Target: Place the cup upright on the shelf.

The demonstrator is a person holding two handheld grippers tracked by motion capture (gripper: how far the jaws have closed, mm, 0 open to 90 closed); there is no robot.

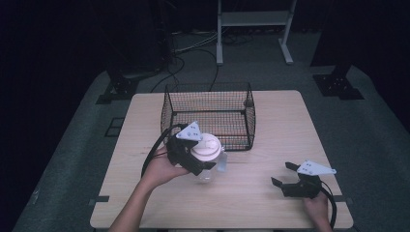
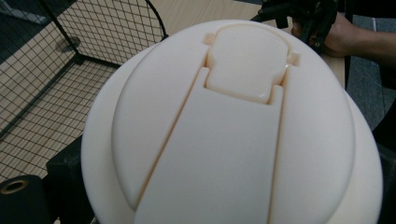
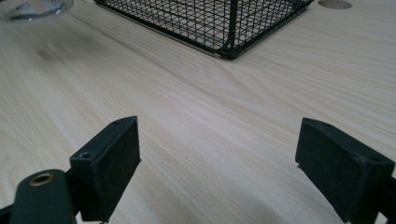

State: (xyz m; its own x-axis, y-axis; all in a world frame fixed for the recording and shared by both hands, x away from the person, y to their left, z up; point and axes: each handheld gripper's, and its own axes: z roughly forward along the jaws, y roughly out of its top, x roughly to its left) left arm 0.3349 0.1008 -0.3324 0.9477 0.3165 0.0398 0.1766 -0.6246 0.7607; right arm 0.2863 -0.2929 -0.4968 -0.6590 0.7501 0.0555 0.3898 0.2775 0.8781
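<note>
High view: a black wire basket (image 1: 209, 116) stands on the far middle of the wooden table (image 1: 270, 193). The left hand-held gripper (image 1: 200, 162) is just in front of the basket's near edge, clamped on a clear jar (image 1: 212, 169) with a cream lid (image 1: 207, 145); the jar looks lifted or tilted, contact with the table cannot be told. The right hand-held gripper (image 1: 282, 174) rests low at the table's near right, well apart from the jar, jaws spread, nothing between them.

Left gripper view: the cream lid (image 2: 233, 130) sits close to the lens, flip tab up. Basket mesh (image 2: 56, 70) at left; the other hand-held gripper (image 2: 299, 14) at top right.

Right gripper view: both black jaws stand wide apart over bare table (image 3: 210, 140). A basket corner (image 3: 229, 28) is ahead; the jar's clear base (image 3: 32, 9) at top left.
</note>
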